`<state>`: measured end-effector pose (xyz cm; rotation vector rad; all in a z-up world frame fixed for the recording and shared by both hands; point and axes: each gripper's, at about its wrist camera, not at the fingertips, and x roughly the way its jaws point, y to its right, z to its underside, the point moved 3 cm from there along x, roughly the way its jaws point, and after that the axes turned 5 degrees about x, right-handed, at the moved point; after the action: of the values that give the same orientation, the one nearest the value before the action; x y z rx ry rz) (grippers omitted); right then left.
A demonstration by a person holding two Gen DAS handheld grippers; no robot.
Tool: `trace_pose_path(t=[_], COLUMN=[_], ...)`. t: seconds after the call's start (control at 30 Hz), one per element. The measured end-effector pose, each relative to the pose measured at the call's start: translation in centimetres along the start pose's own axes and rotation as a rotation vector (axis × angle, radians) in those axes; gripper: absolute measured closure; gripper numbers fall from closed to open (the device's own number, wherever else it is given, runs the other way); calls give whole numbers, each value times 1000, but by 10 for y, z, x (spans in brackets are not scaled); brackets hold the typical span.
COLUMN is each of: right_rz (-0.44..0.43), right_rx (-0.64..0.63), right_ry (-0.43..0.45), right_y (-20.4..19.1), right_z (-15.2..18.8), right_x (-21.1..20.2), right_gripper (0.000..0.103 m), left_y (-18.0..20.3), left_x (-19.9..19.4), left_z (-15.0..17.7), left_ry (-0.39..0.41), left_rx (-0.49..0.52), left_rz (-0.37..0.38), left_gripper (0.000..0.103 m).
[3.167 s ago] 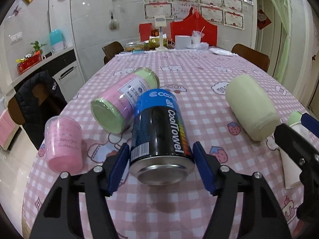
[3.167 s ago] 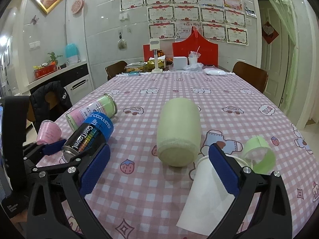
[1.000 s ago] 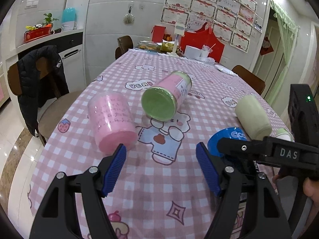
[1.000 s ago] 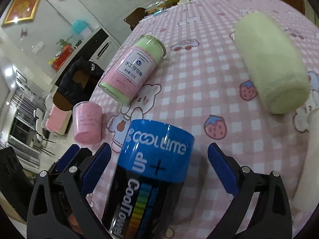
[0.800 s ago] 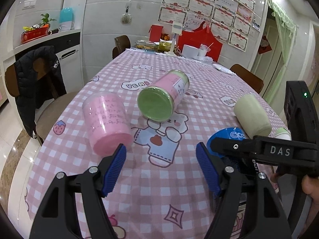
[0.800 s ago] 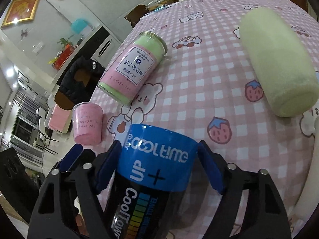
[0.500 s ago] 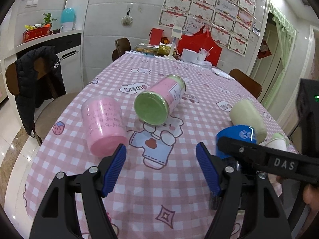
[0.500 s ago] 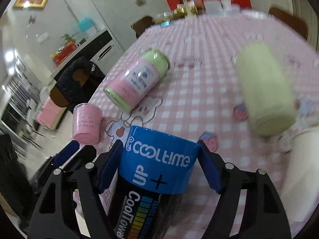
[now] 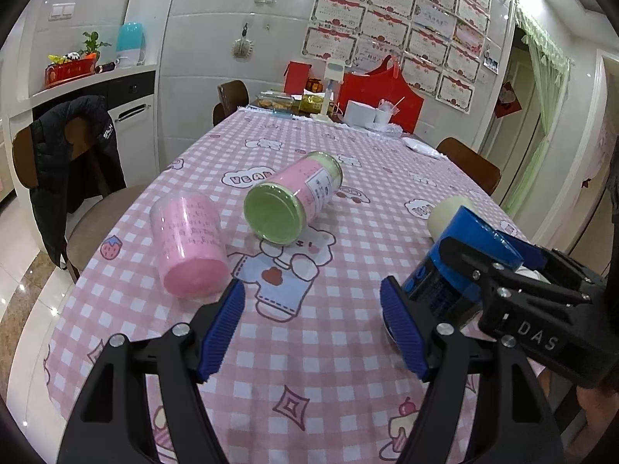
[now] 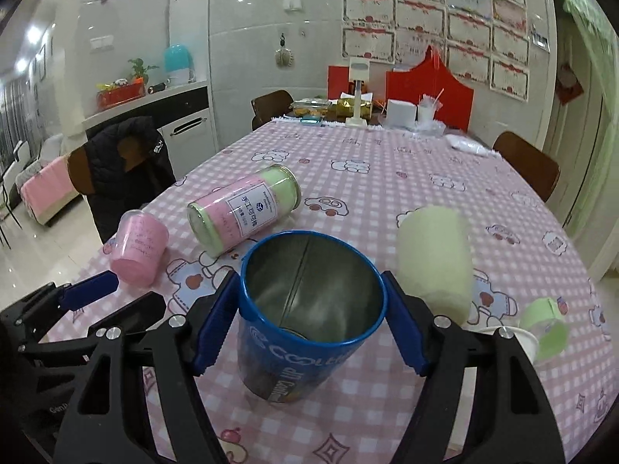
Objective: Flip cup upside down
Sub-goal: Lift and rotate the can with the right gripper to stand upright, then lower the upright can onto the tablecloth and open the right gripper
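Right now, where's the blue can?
The blue can sits clamped in the right gripper, low centre of the right wrist view, mouth up, before the cream roll.

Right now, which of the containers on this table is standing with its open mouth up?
The blue CoolTime can, gripped between the right gripper jaws. The pink cup, pink-and-green jar and pale-green cup all lie on their sides.

We find the blue can (image 10: 309,321) now clamped in the right gripper (image 10: 309,323), tipped mouth-up; the left gripper (image 9: 311,326), which held it earlier, stands empty and apart.
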<state>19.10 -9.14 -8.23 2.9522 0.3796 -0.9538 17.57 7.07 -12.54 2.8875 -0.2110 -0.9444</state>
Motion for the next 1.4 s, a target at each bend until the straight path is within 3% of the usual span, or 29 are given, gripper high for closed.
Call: trace_pose_path(t=[0.3, 0.87, 1.03, 1.2, 1.4], right_rz=[-61, -63, -42, -5, 44], right_rx=[42, 111, 100, 96, 63], right_ry=[15, 86, 132, 190, 285], right_y=[1, 20, 23, 30, 33], right_z=[5, 22, 26, 26, 27], right_x=[-7, -56, -77, -100, -134], right_gripper=[34, 12, 12, 12, 8], left_y=[0, 21, 34, 50, 64], left_x=[-13, -56, -71, -93, -119], left_z=[1, 3, 3, 3, 0], left_ry=[16, 74, 91, 137, 200], left_rx=[-1, 44, 70, 103, 142], left_rz=[-20, -32, -35, -43, -61], left_gripper=[32, 32, 31, 22, 20])
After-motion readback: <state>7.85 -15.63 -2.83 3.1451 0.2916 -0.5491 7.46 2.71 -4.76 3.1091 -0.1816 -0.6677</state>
